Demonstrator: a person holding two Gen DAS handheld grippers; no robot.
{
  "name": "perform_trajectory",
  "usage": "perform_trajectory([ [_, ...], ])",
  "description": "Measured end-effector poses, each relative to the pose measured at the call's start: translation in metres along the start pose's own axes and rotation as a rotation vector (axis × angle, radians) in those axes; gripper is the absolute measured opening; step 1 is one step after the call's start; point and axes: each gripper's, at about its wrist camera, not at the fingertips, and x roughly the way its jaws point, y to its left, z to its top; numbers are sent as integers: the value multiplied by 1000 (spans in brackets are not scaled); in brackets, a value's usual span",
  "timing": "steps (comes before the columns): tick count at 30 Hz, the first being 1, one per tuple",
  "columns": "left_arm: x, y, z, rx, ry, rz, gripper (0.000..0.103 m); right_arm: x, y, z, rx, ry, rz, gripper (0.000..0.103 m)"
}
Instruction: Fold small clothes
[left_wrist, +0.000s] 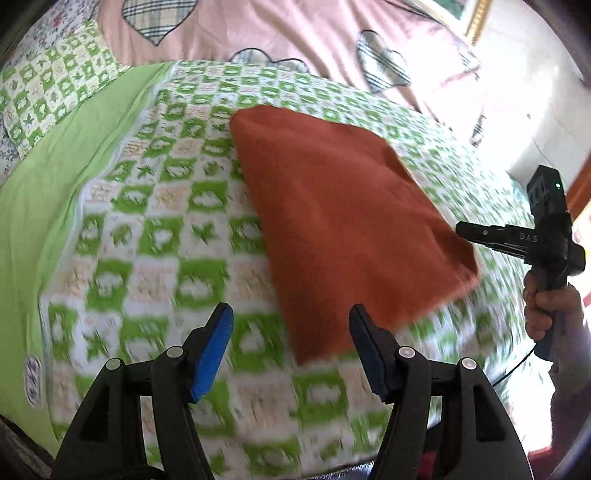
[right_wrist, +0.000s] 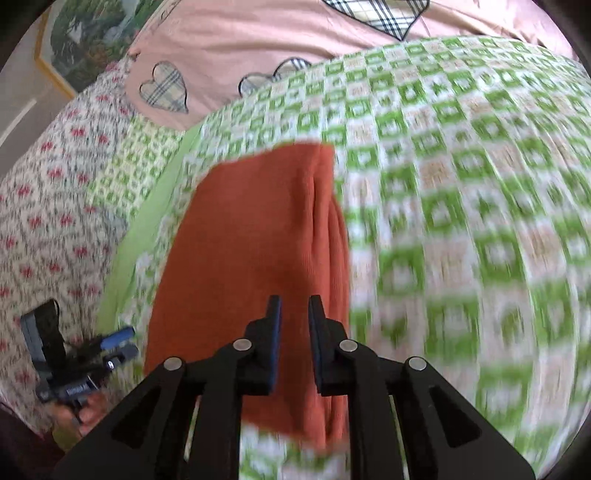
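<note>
Rust-orange garment: lain folded ahead of both grippers, released. Left gripper held wide, empty; right gripper narrow, empty. Further folding judged possibly outstanding.

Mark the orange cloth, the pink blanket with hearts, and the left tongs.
orange cloth (left_wrist: 343, 221): left wrist view, middle of its flat top layer.
pink blanket (right_wrist: 229, 48): right wrist view, plain pink area between the plaid hearts.
left tongs (left_wrist: 291, 347): left wrist view, midway between the two fingertips.
</note>
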Motion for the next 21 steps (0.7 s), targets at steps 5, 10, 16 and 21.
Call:
perform_trajectory([
  [5,14,-23,-15,57,20,1,68,3,-5,-27,12,36,13,16],
  [10,30,-30,-16,85,23,61,68,-12,10,-17,12,-23,91,5],
  [16,36,-26,-15,65,16,153,52,-43,25,9,47,-134,227,5],
  [21,19,-16,-13,40,-45,169,16,-56,25,13,75,-168,257,5],
])
